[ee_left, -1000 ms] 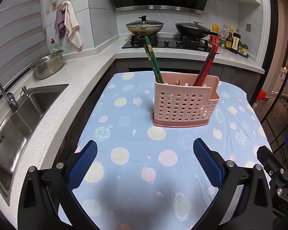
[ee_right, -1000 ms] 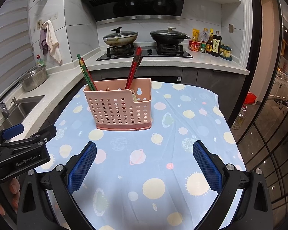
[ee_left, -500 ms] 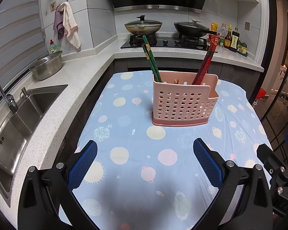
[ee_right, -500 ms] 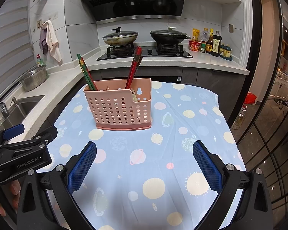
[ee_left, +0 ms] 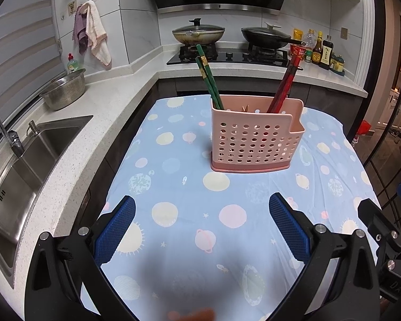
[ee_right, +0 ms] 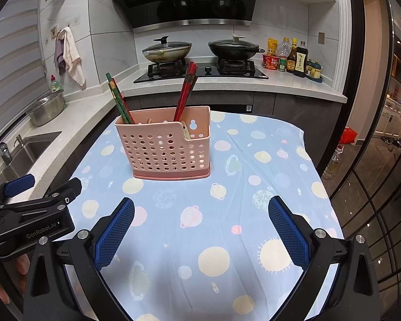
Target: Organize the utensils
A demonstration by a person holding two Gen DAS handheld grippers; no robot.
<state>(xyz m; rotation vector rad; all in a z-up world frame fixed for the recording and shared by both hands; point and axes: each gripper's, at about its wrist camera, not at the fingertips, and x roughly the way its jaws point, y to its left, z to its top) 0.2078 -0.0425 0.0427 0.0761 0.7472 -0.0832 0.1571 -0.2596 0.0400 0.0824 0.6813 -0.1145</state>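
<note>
Left wrist view: the left gripper (ee_left: 201, 224) hovers with jaws apart and empty; green chopsticks (ee_left: 209, 80) and red chopsticks (ee_left: 284, 84) stand in the caddy (ee_left: 254, 140) mid-worktop (ee_left: 179, 187), so sorting looks finished. Right wrist view: the right gripper (ee_right: 200, 226) is likewise spread and empty; retreat seems next. The caddy's dividers and the short sticks inside are hard to make out.

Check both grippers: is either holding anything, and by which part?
Nothing is held. The left gripper and right gripper are both open and empty above the tablecloth.
</note>
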